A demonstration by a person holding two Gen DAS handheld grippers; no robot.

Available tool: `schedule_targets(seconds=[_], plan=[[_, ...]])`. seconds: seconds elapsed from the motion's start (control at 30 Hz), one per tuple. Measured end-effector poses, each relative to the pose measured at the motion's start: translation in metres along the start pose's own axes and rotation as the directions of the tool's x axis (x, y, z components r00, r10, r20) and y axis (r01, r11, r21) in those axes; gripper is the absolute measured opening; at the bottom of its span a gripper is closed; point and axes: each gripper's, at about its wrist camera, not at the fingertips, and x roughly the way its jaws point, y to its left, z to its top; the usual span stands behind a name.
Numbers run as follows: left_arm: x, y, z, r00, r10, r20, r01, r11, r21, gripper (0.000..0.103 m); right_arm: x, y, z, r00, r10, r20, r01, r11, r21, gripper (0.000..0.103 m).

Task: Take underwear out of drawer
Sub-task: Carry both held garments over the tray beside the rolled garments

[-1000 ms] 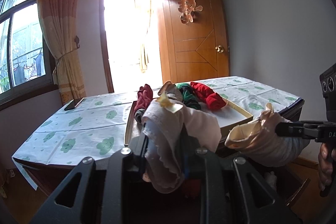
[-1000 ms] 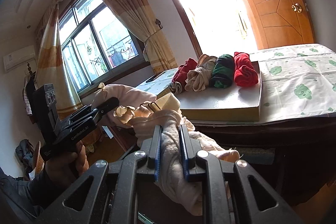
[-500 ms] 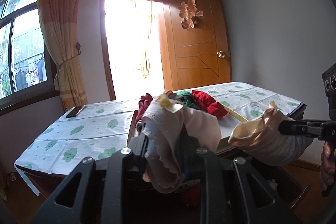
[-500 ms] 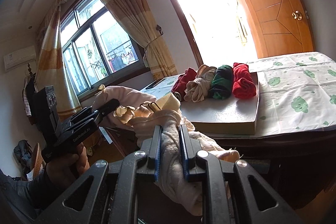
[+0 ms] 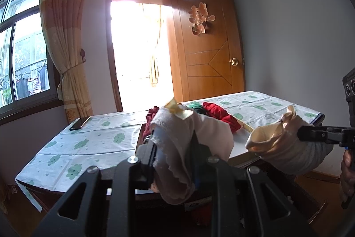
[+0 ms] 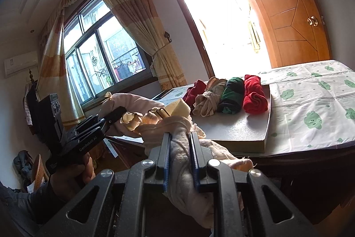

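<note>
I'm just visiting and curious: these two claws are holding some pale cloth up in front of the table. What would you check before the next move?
1. Left claw pinching pale cloth: ok.
2. Right claw pinching pale cloth: ok.
3. One garment or two between the claws: cannot tell.
4. Bare room on the white board in front of the rolled garments: ok.
5. Cloth hanging clear of the drawer: cannot tell, hidden below the claws.
6. Phone out of the way, at the table's far corner: ok.
</note>
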Motion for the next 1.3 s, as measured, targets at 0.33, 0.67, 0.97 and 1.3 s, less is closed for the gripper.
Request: schedule_targets(seconds=[0.33,0.67,0.97,1.3], plan=[[0.002,-0.002,0.003,1.0,0.0,0.014,0.0,1.0,0.004,0.023,-0.003,0.001,0.002,1.0,-0.002,0.015,0.002,1.0,0.0,0.018],[0.011,-0.001,0.01,0.999,0.015,0.032,-0.014,1.0,-0.008,0.023,-0.006,0.001,0.013,0.999,-0.006,0.047,0.006,1.0,0.005,0.018],[0.024,-0.001,0.018,0.999,0.023,0.031,-0.023,1.0,-0.01,0.023,-0.002,-0.003,0.03,0.998,-0.014,0.065,0.014,1.0,0.003,0.018],[0.037,-0.006,0.03,0.999,0.029,0.034,-0.029,1.0,0.012,0.023,0.005,-0.008,0.052,0.995,-0.029,0.091,0.03,1.0,-0.005,0.018]])
